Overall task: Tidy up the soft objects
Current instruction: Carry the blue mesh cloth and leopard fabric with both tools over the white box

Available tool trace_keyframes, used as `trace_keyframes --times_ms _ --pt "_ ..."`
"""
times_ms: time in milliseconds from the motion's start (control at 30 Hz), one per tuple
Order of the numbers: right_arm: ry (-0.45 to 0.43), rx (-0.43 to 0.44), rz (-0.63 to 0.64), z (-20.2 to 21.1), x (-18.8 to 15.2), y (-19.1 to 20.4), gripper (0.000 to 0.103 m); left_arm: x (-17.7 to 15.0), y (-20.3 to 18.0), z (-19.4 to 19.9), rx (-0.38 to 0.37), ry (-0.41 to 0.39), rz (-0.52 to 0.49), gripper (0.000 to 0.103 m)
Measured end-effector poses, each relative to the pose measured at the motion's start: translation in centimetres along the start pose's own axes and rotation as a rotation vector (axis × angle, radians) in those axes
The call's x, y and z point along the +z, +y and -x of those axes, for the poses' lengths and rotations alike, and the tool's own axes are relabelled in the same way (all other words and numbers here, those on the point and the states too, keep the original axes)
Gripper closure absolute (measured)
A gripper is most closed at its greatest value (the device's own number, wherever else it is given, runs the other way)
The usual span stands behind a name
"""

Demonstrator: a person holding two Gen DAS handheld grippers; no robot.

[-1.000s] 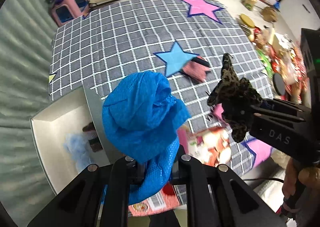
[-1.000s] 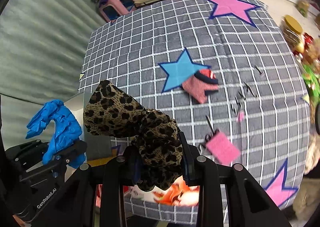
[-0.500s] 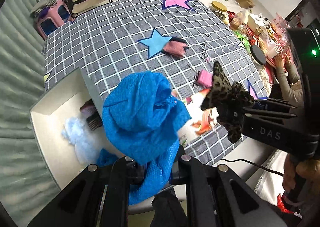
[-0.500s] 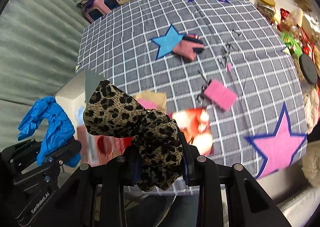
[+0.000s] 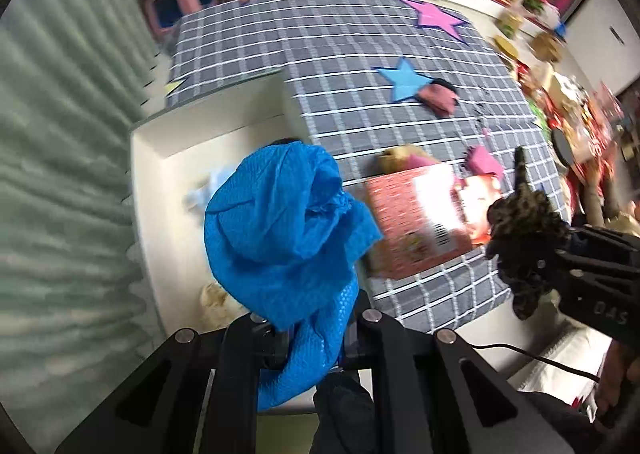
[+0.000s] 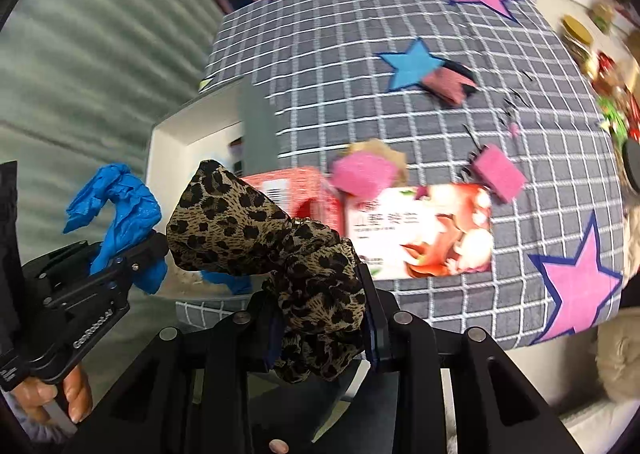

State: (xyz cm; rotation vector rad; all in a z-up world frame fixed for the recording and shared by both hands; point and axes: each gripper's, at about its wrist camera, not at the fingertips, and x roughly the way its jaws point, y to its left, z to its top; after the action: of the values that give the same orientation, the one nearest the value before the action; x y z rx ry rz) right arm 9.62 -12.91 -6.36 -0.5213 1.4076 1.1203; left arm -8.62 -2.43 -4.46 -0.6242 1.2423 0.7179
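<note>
My left gripper [image 5: 310,328] is shut on a blue mesh cloth [image 5: 284,222] and holds it high above the white open box [image 5: 150,158] at the table's left edge. The blue cloth also shows in the right wrist view [image 6: 120,214]. My right gripper [image 6: 320,318] is shut on a leopard-print scrunchie [image 6: 272,246], held above the table's near edge; it also shows in the left wrist view [image 5: 524,238]. The box holds a pale blue soft item [image 5: 200,194] and a beige one [image 5: 216,298].
A red printed carton [image 6: 416,230] lies on the grey checked cloth [image 6: 400,14] with star patches. Pink sponges [image 6: 498,170], a pink-and-black pouch [image 6: 446,84], a tan item [image 5: 400,158] and small clips lie around. Clutter sits beyond the right edge.
Both grippers have swung left and back toward the white box, each holding its cloth. The box now lies under the blue cloth, and the view is blurred by motion.
</note>
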Motion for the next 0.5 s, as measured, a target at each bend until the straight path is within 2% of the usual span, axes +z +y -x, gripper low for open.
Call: trace_keyframes --times_ms 200,500 --pt "0.016 0.010 0.102 -0.8 0.7 4.1 0.070 -1.7 3.3 0.0 0.016 0.002 0.086 0.088" --pt "0.031 0.026 0.212 -1.6 2.0 8.6 0.070 -2.6 6.0 -0.1 0.033 -0.006 0.185 0.088"
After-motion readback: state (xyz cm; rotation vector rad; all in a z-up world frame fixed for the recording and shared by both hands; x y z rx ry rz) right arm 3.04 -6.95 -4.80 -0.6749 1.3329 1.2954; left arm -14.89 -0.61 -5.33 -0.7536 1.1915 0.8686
